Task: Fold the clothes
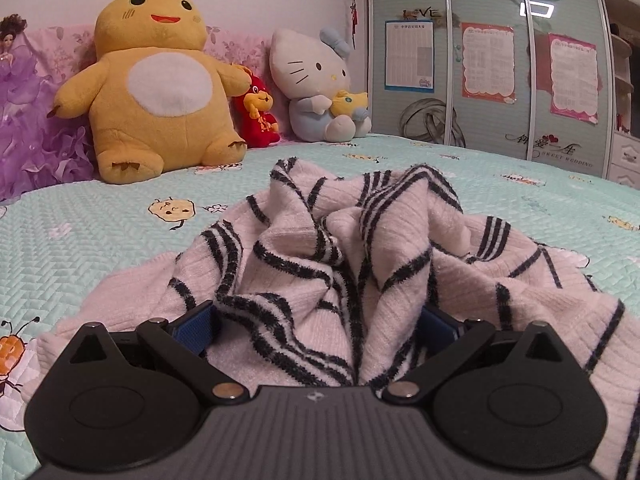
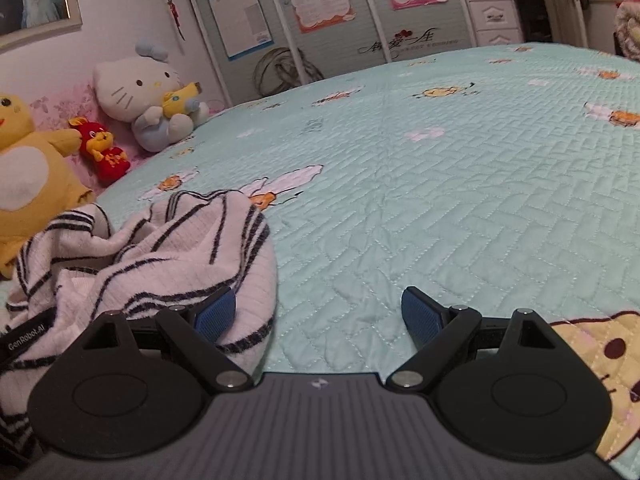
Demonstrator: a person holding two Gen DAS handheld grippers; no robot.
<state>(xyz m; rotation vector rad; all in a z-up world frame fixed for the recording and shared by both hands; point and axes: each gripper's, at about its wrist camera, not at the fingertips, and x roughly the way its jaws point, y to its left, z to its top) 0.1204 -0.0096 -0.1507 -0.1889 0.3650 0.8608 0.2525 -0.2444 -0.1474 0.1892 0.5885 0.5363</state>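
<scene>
A white knitted sweater with dark stripes (image 1: pixel 320 240) lies crumpled in a heap on the bed. My left gripper (image 1: pixel 318 326) stands open, its blue pads wide apart with bunched sweater fabric filling the gap between them. In the right wrist view the same sweater (image 2: pixel 160 248) lies at the left. My right gripper (image 2: pixel 318 316) is open just above the bedspread, its left pad (image 2: pixel 216 314) against the sweater's right edge and its right pad (image 2: pixel 420 316) over bare quilt.
The bed carries a mint quilted bedspread (image 2: pixel 440 200) with cartoon prints. Plush toys sit along the headboard: a big yellow one (image 1: pixel 156 84), a small red one (image 1: pixel 258 114), a white cat (image 1: pixel 316 84). Wardrobe doors (image 1: pixel 500 60) stand past the bed.
</scene>
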